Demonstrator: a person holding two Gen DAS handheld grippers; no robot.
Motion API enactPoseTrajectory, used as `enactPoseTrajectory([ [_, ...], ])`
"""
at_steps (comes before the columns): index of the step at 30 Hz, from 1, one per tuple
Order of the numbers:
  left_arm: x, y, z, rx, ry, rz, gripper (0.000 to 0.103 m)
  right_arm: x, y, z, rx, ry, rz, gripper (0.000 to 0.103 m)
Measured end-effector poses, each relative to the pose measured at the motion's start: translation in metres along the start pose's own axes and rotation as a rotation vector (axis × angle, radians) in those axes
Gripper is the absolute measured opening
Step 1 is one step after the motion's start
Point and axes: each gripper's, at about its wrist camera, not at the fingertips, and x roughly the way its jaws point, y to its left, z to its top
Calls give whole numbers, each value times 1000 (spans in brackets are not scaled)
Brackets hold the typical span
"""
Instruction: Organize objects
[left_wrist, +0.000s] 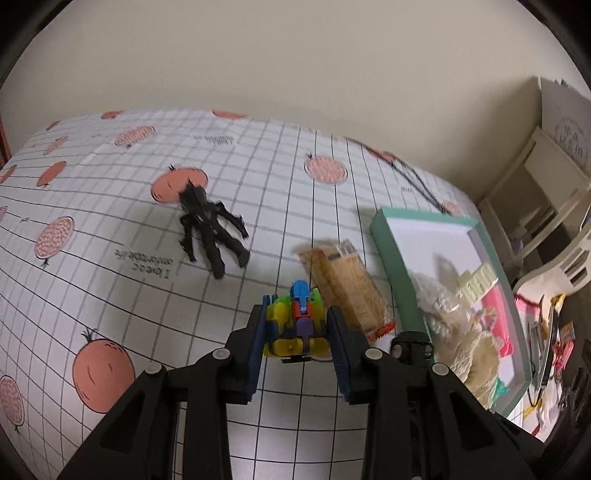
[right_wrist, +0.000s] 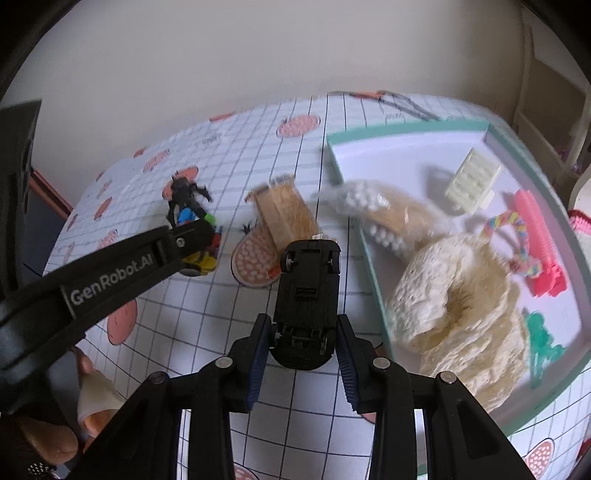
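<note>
Left wrist view: a multicoloured plastic toy vehicle (left_wrist: 297, 321) is clamped between the jaws of the left gripper (left_wrist: 295, 343), above the grid-patterned cloth (left_wrist: 110, 295). The shallow green-rimmed white tray (left_wrist: 391, 251) lies to its right, past a clear-wrapped tan snack pack (left_wrist: 343, 280).

Right wrist view: a black toy car (right_wrist: 306, 295), underside up, is gripped by the right gripper (right_wrist: 304, 354), its long axis pointing away. The tray (right_wrist: 373, 284) lies just right, nearer this hand.

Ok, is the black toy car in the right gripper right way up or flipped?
Flipped. The black toy car, clamped by the right gripper, shows its underside and all four wheels to the right wrist camera.
</note>
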Motion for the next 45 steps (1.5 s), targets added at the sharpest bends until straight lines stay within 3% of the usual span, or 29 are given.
enactPoseTrajectory([
  [9,-27,-6,5,-20,-123,-28,35,-35,-12,11,9,-162,-58,37],
  [16,-33,-29,-1,32,-150,-61,35,-46,-48,12,53,-180,-94,37],
  [33,-34,-107,-37,214,-69,-190,35,-62,-124,6,162,-200,-184,37],
  [45,-32,-139,-56,270,-5,-256,35,-69,-176,-5,240,-186,-258,37],
])
